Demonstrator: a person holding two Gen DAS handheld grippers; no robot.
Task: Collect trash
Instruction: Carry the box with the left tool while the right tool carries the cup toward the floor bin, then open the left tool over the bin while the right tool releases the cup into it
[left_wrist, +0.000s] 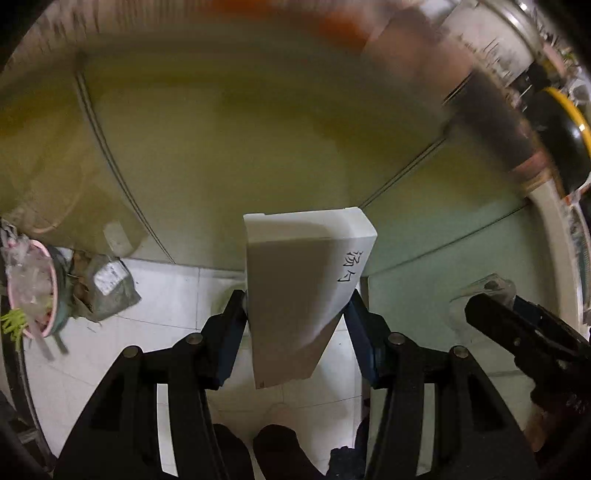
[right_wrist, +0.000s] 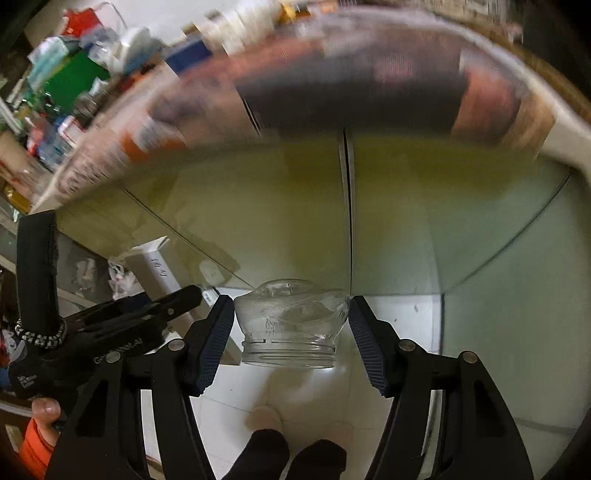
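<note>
White tile floor (left_wrist: 177, 295) below; left gripper (left_wrist: 297, 314) clamps white carton (left_wrist: 295, 295), right gripper (right_wrist: 291, 321) pinches clear plastic jar (right_wrist: 291, 321), both w/ fingers closed on them

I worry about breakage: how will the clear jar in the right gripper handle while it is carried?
The clear jar looks like glass, so probably rigid, slippery and fragile. The right gripper pinches only its rounded sides, mouth toward the camera, so it might slip.

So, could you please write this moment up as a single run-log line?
left gripper: shut on white box | right gripper: shut on clear jar | both held above floor | bin: not identified
</note>
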